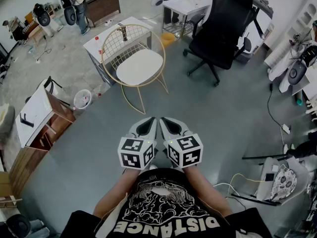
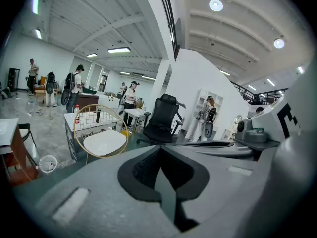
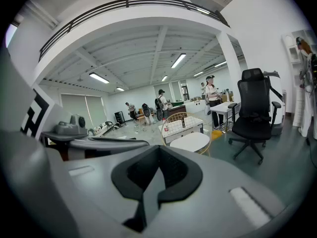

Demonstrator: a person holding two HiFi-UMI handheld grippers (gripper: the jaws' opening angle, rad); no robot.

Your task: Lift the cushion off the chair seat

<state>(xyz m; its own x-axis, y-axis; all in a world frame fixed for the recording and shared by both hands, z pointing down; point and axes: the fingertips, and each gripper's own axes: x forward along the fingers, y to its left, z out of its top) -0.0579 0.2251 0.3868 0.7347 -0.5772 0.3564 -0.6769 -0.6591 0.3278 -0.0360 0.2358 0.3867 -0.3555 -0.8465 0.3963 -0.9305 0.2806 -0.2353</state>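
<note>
Ahead of us, across the grey floor [image 1: 218, 118] and well apart from both grippers, the white cushion [image 1: 139, 67] lies flat on the seat of the gold wire chair [image 1: 110, 42]. We hold the left gripper [image 1: 147, 124] and the right gripper [image 1: 168, 124] just beside each other, both tipped a little downward and aimed toward that chair. Our left gripper's jaws are pressed together with nothing between them; in the left gripper view the cushion shows above and to the left of their tips. Our right gripper's jaws are likewise closed and empty, and in the right gripper view the cushion sits above them, slightly to the right. A black office chair [image 1: 223, 29] stands to the right of the wire chair.
</note>
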